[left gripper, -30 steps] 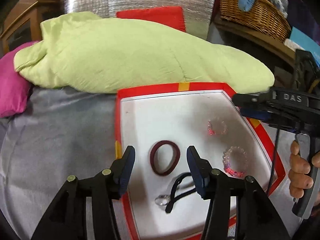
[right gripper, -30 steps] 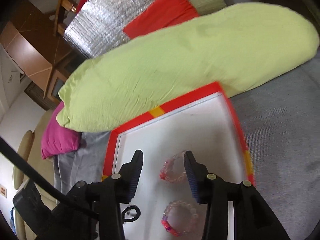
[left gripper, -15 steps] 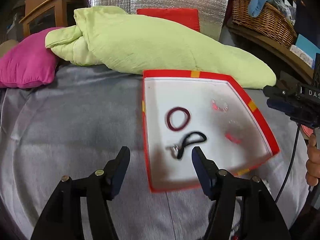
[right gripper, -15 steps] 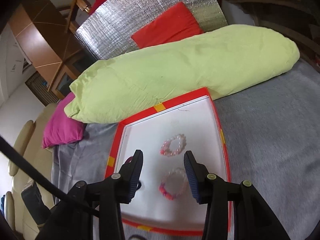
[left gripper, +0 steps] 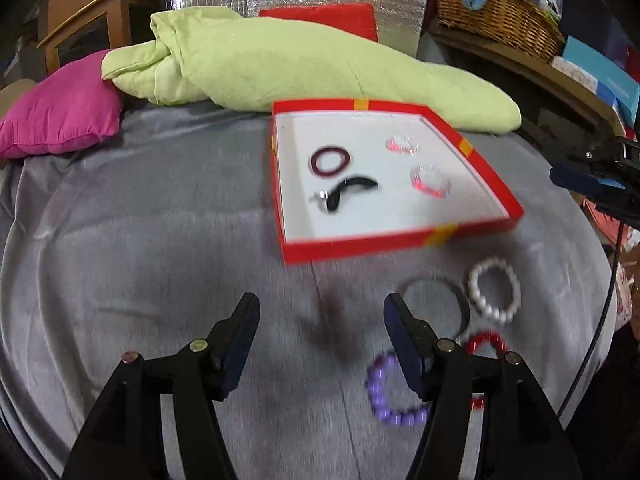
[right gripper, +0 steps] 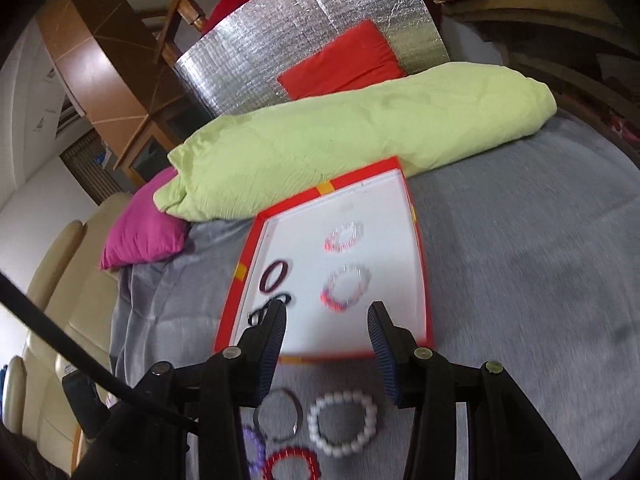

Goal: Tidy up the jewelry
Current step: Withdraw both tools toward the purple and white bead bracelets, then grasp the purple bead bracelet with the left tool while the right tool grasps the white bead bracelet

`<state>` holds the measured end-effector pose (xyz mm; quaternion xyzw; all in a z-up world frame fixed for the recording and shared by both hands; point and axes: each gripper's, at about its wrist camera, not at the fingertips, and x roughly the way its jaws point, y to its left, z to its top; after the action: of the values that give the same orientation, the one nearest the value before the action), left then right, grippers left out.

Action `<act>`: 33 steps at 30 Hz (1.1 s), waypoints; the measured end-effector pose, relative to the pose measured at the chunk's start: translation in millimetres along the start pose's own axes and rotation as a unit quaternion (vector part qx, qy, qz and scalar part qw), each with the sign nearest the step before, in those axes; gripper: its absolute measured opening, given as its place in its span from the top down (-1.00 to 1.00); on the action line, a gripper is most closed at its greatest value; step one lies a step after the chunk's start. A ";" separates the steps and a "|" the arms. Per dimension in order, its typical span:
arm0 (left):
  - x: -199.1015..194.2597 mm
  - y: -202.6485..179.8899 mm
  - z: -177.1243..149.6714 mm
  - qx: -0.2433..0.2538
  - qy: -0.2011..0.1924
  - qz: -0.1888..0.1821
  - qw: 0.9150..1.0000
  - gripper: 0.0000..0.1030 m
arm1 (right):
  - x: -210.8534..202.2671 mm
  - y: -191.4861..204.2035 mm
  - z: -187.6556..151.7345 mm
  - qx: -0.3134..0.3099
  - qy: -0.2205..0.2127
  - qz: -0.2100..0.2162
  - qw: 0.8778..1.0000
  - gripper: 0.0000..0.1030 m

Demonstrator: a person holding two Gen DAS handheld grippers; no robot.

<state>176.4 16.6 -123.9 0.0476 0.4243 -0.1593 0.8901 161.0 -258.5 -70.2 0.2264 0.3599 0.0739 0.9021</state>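
A red-rimmed white tray lies on the grey bedspread. In it are a maroon ring, a black cord with a silver ring and two pink-clear bead bracelets. On the cloth in front of the tray lie a white bead bracelet, a grey bangle, a red bracelet and a purple one. My left gripper is open and empty above the cloth. My right gripper is open and empty above the tray's near edge.
A long light-green pillow lies behind the tray, with a magenta cushion at the left and a red cushion against a silver panel. A wicker basket sits on a shelf at the right.
Both grippers have pulled back from the tray toward me. The loose bracelets on the cloth in front of the tray have come into view. Both grippers stay open.
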 end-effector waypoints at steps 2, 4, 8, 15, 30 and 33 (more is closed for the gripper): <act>-2.2 -0.5 -6.9 0.002 0.005 -0.001 1.000 -0.27 | -3.5 0.0 -11.5 -0.003 0.010 -0.004 1.000 0.11; -4.2 -1.0 -14.1 0.004 0.010 -0.003 1.000 -0.27 | -4.4 0.3 -21.2 -0.008 0.020 -0.009 1.000 0.11; -8.0 -4.0 -28.7 0.015 0.022 -0.008 1.000 -0.27 | -3.2 0.0 -36.7 -0.018 0.040 -0.019 0.999 0.11; -13.8 -15.6 -47.2 0.065 0.031 -0.028 0.997 -0.27 | 6.7 -4.7 -58.4 -0.033 0.074 -0.036 0.996 0.11; -3.1 -26.0 -41.9 0.065 0.054 -0.070 0.994 -0.23 | 44.9 1.3 -72.7 -0.062 0.107 -0.093 0.988 0.32; 0.3 -22.8 -41.9 0.057 0.061 -0.076 0.994 0.14 | 54.3 -0.1 -76.5 -0.061 0.117 -0.106 0.986 0.58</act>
<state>138.1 4.3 -149.6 0.0754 0.4703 -0.2469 0.8439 148.4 -215.4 -152.6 0.1215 0.4794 0.0250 0.8688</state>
